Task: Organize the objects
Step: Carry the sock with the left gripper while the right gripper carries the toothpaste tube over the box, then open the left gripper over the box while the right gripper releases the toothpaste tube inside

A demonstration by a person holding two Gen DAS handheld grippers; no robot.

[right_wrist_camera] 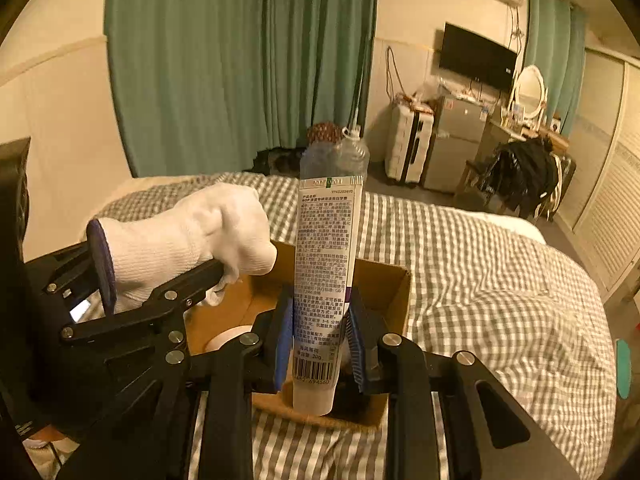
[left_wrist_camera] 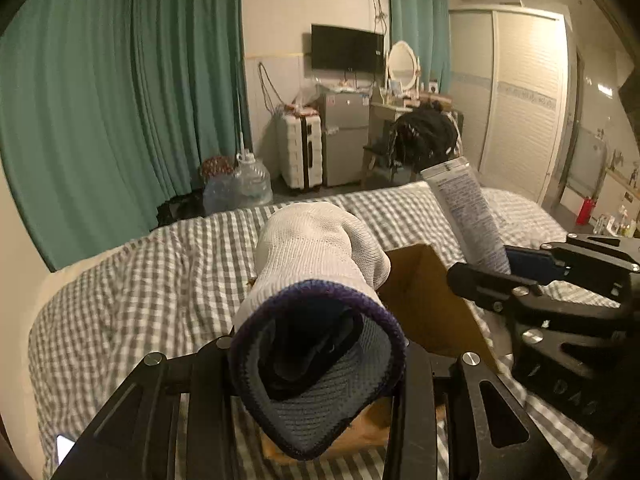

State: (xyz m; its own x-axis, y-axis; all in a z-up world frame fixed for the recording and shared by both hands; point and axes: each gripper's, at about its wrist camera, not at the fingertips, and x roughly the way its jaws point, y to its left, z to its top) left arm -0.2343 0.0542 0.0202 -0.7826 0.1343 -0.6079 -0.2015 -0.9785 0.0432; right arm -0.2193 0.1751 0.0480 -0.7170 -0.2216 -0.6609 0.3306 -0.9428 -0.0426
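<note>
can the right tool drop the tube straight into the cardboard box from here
Probably yes. The right tool grips the tube upright directly over the open cardboard box. The white glove in the left tool hangs over the box's left side, clear of the tube.

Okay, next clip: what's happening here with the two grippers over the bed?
A person is tidying loose items into an open cardboard box that sits on the checked bedspread. The left gripper is shut on a white knit glove, held above the box. The right gripper is shut on a printed tube, standing upright with its cap end down over the box. Neither item has been released yet. Something round and pale already lies inside the box.
</note>
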